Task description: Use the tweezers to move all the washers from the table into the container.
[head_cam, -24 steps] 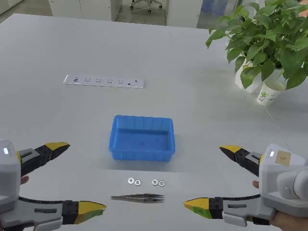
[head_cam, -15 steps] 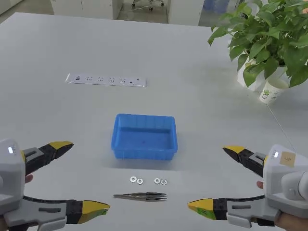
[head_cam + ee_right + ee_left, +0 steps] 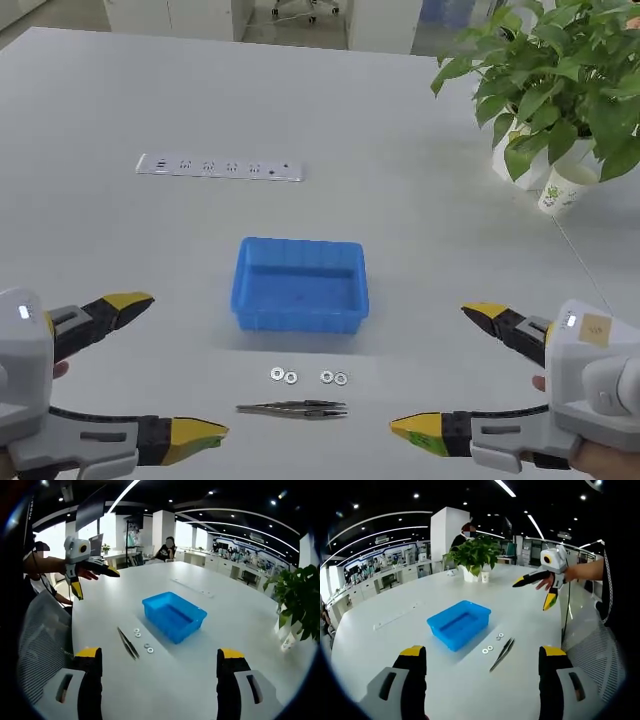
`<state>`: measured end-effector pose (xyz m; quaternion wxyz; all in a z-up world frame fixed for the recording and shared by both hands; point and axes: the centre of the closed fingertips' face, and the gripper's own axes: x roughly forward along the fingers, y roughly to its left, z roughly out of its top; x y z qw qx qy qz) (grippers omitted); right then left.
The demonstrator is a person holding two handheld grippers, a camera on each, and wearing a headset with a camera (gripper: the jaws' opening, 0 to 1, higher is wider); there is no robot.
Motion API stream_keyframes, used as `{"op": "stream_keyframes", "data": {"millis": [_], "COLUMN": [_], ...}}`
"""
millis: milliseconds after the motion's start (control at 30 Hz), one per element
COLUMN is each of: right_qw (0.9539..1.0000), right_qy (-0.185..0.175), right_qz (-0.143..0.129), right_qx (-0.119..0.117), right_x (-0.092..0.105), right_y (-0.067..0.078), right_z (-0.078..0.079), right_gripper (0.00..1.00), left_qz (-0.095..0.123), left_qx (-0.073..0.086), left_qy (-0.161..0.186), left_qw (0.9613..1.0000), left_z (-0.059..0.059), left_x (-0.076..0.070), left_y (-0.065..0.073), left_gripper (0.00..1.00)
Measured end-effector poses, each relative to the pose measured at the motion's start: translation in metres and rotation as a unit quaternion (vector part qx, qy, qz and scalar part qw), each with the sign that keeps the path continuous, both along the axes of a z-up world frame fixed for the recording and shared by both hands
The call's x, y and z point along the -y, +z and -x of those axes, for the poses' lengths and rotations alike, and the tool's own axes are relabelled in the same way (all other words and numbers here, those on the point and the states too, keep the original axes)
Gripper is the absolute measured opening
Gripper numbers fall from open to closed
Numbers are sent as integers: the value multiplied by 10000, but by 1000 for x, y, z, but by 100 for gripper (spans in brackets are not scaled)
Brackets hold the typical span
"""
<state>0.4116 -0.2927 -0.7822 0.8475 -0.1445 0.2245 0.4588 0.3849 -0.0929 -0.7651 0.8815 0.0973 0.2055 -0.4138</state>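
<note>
Head view: left claw (image 3: 187, 365), right claw (image 3: 428, 367) cropped.

Grey-white housings, black jointed arms and yellow tips on left tongs (image 3: 187, 365) and right tongs (image 3: 428, 367)

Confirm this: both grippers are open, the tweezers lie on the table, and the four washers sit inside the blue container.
Wrong on the washers: they lie on the table, between the blue container and the tweezers, as the head view shows. The rest holds.
</note>
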Motion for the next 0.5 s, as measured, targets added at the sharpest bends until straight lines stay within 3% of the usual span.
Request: {"op": "stream_keyframes", "data": {"millis": [500], "right_qw": [9999], "right_qy": [82], "right_qz": [71], "right_qx": [-12], "right_x": [-2], "right_y": [-2], "right_z": [-2], "right_gripper": [96], "left_qz": [-104], "left_qx": [-42], "left_qy": [-140], "left_qw": [9998], "left_z": [-1], "left_x": [7], "left_y": [-4], "left_gripper": [97]}}
